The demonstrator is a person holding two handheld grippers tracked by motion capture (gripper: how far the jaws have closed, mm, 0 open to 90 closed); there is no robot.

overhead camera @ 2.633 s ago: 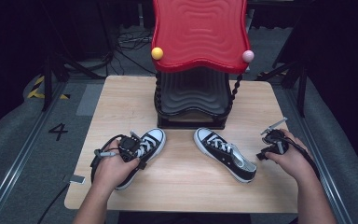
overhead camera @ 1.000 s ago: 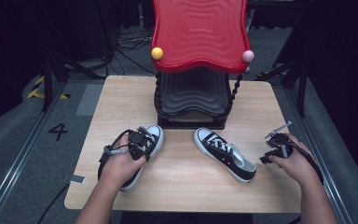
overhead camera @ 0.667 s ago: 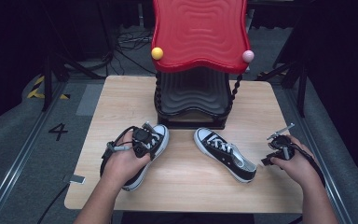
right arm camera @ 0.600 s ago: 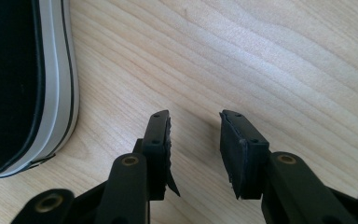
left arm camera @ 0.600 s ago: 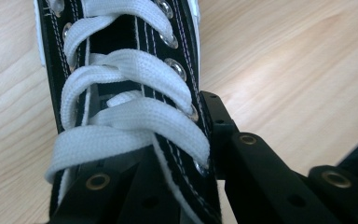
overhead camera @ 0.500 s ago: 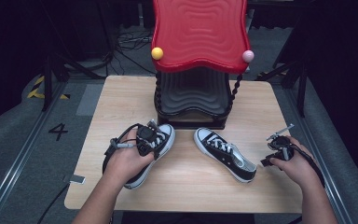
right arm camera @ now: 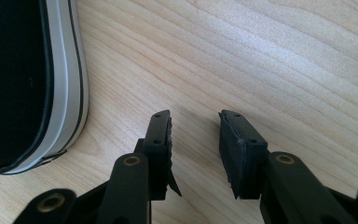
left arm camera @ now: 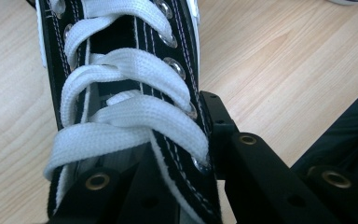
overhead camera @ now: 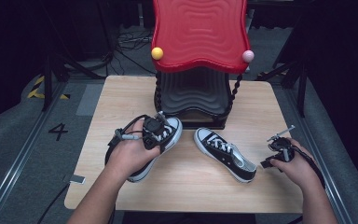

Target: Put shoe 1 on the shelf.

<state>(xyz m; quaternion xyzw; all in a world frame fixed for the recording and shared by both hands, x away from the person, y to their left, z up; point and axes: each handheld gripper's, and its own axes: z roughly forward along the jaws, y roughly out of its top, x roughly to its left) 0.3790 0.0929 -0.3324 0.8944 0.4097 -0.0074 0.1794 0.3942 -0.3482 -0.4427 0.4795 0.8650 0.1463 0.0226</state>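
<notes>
Two black sneakers with white laces and white soles are on a wooden table (overhead camera: 121, 93). The left sneaker (overhead camera: 172, 132) hangs tilted above the table, toe toward the rack. My left gripper (overhead camera: 154, 134) is shut on it. In the left gripper view, my left gripper (left arm camera: 179, 128) clamps the eyelet side of this sneaker (left arm camera: 121, 107), one jaw inside and one outside. The right sneaker (overhead camera: 226, 154) lies flat at centre right. My right gripper (overhead camera: 270, 160) stands open just right of its heel. In the right gripper view, my right gripper (right arm camera: 195, 126) has only bare wood between its pads, and the sneaker's sole (right arm camera: 65, 79) is at the left.
A tiered rack with a red wavy top (overhead camera: 198, 32) and black shelves (overhead camera: 193, 93) stands at the back middle of the table. A yellow ball (overhead camera: 157, 52) and a pink ball (overhead camera: 247, 56) sit on its front corners. Cables lie on the floor beyond.
My left gripper has lifted the left sneaker off the table and carried it up and right, toward the rack. The right gripper and right sneaker have stayed put.
</notes>
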